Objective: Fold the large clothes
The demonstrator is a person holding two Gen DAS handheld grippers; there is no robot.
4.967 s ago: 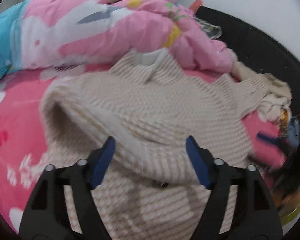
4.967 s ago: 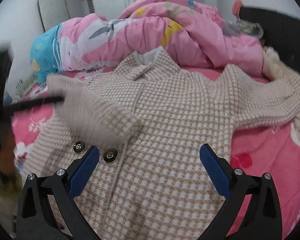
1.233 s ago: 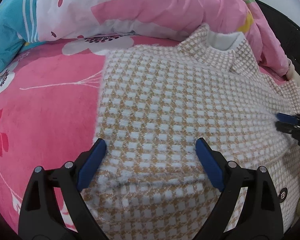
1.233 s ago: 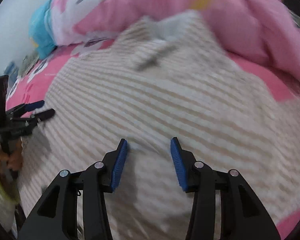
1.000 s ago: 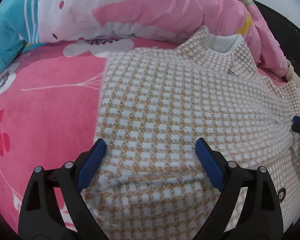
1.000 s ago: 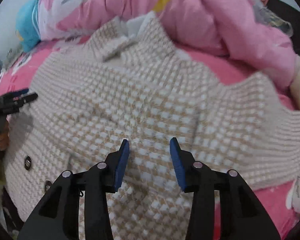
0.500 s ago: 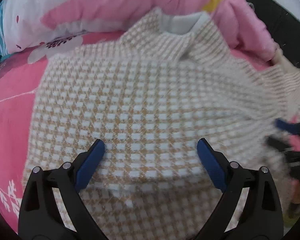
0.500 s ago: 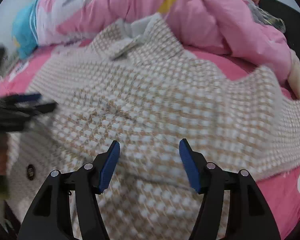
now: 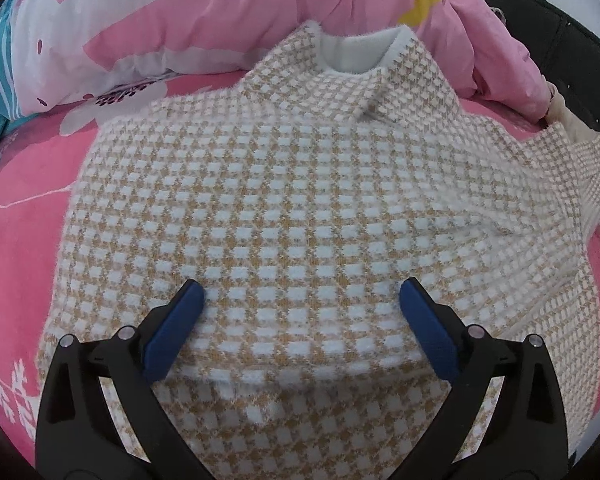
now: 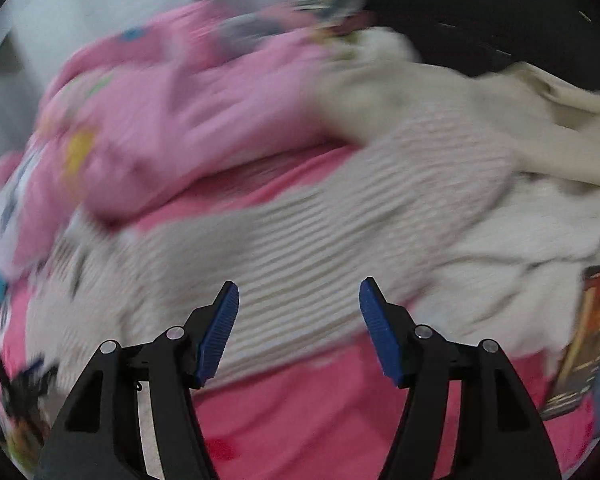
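Left wrist view: the houndstooth knit cardigan [image 9: 292,208] lies flat on the pink bedsheet [image 9: 24,216], its white-lined collar [image 9: 360,52] at the far end, touching the rumpled pink quilt [image 9: 228,12]; the garment's long axis runs from that collar down toward the camera, collar pointing away. One side is already folded in over the body, its edge crossing just below the left gripper [image 9: 300,312]; the left gripper's fingers are spread wide over the fold, nothing pinched between them. The knit looks thick, fuzzy and soft — probably limp and fairly light, likely to sag and stretch if lifted by one point, yet unlikely to slip from ribbed pads; a cuff, hem corner or folded edge seems the soundest hold.

Right wrist view: badly blurred; the cardigan's outstretched sleeve [image 10: 300,232] runs from lower left up to the right, away from the collar side, its far end meeting a heap of cream clothes [image 10: 540,184]. The right gripper [image 10: 296,316] hangs over the sleeve with jaws partly apart, having just been opening — nothing lies between them. The sleeve still needs folding in.
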